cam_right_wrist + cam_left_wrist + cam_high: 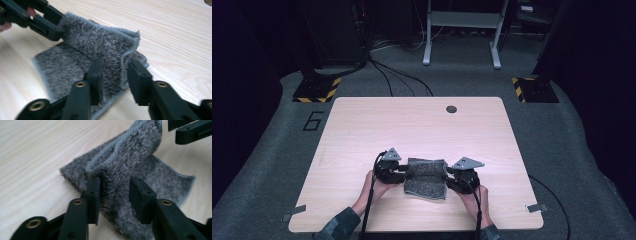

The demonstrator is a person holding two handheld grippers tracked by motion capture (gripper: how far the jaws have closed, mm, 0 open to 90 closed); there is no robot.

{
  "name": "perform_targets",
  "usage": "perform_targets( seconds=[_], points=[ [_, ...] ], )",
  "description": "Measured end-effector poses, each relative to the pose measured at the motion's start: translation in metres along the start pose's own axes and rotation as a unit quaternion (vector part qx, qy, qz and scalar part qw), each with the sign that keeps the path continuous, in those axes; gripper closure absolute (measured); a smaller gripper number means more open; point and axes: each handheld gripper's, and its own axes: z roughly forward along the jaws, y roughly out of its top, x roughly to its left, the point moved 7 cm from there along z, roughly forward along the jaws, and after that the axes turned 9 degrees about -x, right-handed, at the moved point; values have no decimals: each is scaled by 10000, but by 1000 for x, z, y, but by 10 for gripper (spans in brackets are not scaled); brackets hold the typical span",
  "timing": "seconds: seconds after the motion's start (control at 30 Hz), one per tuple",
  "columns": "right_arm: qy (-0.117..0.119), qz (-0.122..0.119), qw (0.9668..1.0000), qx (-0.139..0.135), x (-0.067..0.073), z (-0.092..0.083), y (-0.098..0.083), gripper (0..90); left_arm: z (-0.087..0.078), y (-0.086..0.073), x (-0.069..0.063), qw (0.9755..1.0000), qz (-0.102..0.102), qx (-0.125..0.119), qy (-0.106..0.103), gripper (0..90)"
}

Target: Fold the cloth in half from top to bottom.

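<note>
Grey fleece, my towel [426,177] lies near the front middle of the tabletop [362,130], folded over once, top layer not yet flat. My left gripper [113,195] and right gripper [113,75] stand spread around its corners, pressing nothing; smoothing or another fold seems left.

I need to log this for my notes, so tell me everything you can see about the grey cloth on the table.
The grey cloth is small, fluffy and fleece-like, with a stitched hem. It lies folded on the wooden table, its upper layer raised in a fold. The left gripper and right gripper each straddle one end, jaws apart and not pressing it.
</note>
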Motion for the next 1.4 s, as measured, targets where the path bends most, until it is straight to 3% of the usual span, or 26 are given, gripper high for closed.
perform_targets(
  seconds=[0.2, 0.37, 0.47, 0.63, 0.7, 0.77, 0.9, 1.03, 1.1, 1.2, 1.27, 1.33, 1.4],
  points=[
    [-12, 124, 9995, -298, -3, -17, 13, 480, -23, -2, -10, 9999, -9, 31, -126, 459],
    [-118, 297, 9991, -268, -14, -13, 17, 375, -37, 5, -18, 9999, -10, -104, -98, 384],
    [-236, 408, 9989, -77, -19, -3, 13, 283, -34, 12, -11, 9998, -88, -179, 43, 351],
    [-369, 473, 9981, 141, -21, 12, 1, 158, -10, 10, 8, 9982, -499, -79, 322, 253],
    [-414, 387, 9982, 210, -20, 16, -5, 142, -2, 4, 14, 9976, -312, 54, 614, 226],
    [-417, 324, 9981, 332, -15, 19, -11, 122, 4, -4, 14, 9968, -329, 189, 704, 219],
    [-551, 3, 9966, 614, -5, 23, -24, 98, 7, -19, 10, 9951, 34, 439, 884, 202],
    [-610, -227, 9940, 873, -1, 28, -36, 93, 8, -29, 7, 9934, 249, 643, 916, 194],
    [-620, -345, 9934, 899, -1, 29, -39, 93, 8, -31, 7, 9933, 264, 602, 947, 193],
    [-609, -290, 9934, 933, -1, 28, -42, 90, 7, -33, 6, 9929, 304, 610, 978, 192],
    [-535, -368, 9937, 919, -3, 29, -42, 87, 6, -33, 6, 9936, 263, 623, 902, 191],
    [-448, -327, 9939, 954, -4, 27, -40, 86, 3, -30, 5, 9947, 146, 549, 860, 173],
    [-406, -158, 9958, 811, -7, 24, -33, 86, -1, -22, 7, 9952, 74, 413, 882, 166]
  ],
)
